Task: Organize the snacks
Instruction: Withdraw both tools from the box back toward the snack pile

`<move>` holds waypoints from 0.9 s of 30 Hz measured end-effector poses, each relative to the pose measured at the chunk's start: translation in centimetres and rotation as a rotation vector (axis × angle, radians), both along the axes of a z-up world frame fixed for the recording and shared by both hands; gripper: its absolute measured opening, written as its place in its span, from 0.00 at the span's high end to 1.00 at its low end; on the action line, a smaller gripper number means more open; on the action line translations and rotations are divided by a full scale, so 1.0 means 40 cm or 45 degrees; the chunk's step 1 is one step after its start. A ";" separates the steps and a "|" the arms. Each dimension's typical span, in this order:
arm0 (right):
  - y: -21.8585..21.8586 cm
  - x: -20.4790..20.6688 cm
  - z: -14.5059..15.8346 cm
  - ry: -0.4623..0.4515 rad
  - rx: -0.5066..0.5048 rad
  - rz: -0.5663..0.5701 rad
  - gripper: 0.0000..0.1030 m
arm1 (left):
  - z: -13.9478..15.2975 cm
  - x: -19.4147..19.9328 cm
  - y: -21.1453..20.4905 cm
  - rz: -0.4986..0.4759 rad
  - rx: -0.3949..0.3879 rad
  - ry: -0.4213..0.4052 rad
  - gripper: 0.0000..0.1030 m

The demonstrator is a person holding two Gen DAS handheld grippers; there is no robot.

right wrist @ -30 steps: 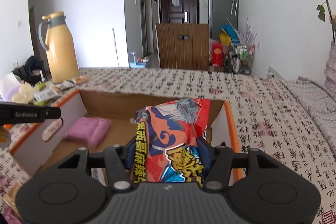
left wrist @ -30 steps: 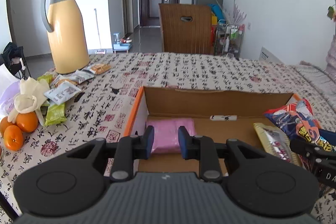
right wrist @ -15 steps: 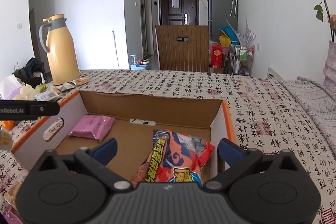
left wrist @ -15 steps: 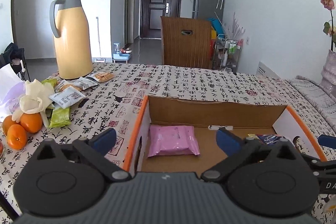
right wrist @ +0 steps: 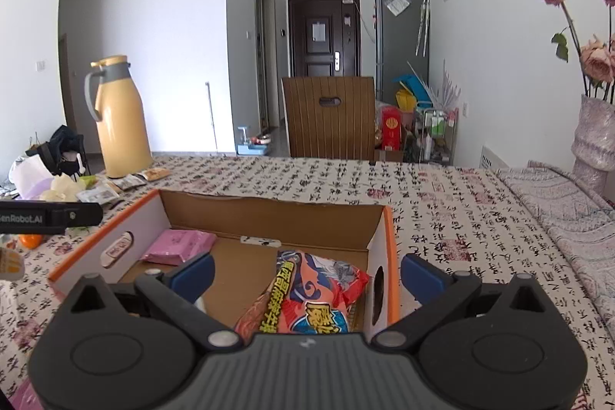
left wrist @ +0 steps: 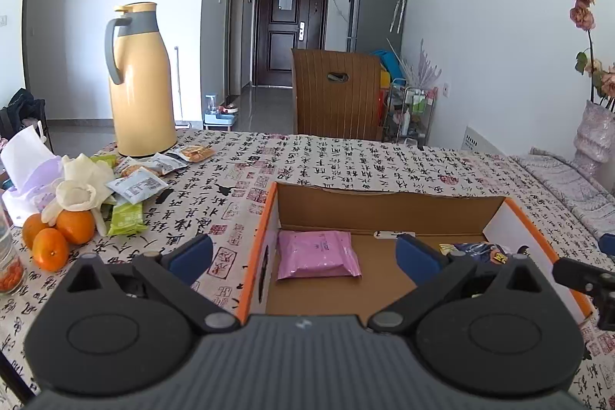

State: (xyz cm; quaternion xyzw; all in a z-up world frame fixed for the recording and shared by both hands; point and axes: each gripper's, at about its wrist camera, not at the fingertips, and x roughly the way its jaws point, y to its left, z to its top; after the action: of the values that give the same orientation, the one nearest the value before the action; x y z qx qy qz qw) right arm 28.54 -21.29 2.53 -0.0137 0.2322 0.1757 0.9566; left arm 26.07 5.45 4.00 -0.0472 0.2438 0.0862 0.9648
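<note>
An open cardboard box (left wrist: 388, 204) (right wrist: 269, 214) with orange edges sits on the patterned tablecloth. A pink packet (left wrist: 317, 254) (right wrist: 180, 246) lies flat at its left end. An orange-red snack bag (right wrist: 311, 294) lies at its right end; only its top (left wrist: 474, 250) shows in the left wrist view. My left gripper (left wrist: 303, 256) hangs open above the box's near left side, nothing between its blue pads. My right gripper (right wrist: 305, 273) is open too, above the snack bag and apart from it. Loose snack packets (left wrist: 138, 179) lie far left on the table.
A tall yellow thermos jug (left wrist: 140, 83) stands at the far left of the table. Three oranges (left wrist: 57, 237), a white flower (left wrist: 78, 187) and a white bag (left wrist: 25, 164) crowd the left edge. A vase of dried roses (right wrist: 594, 133) stands far right. A wooden chair (left wrist: 338, 95) is behind the table.
Both grippers opened wide and drew back and up. The left let go of the pink packet; the right released the snack bag, which now lies in the box.
</note>
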 end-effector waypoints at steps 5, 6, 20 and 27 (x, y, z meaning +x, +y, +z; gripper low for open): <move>-0.021 -0.067 0.020 -0.044 0.019 -0.001 0.00 | 0.011 -0.055 0.000 -0.010 -0.015 -0.020 0.00; -0.024 -0.079 0.024 -0.052 0.021 -0.001 0.00 | 0.013 -0.068 -0.002 -0.014 -0.018 -0.025 0.00; -0.070 -0.262 0.020 -0.078 0.070 -0.011 0.00 | 0.017 -0.251 -0.018 -0.063 -0.026 -0.064 0.00; -0.075 -0.336 0.002 -0.056 0.084 -0.016 0.00 | -0.007 -0.322 -0.016 -0.065 -0.048 -0.048 0.00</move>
State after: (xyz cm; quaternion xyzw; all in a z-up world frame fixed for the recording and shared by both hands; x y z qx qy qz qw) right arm 15.09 -24.31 2.60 0.0154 0.2054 0.1769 0.9624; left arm 13.21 4.80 3.73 -0.0607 0.2281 0.0561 0.9701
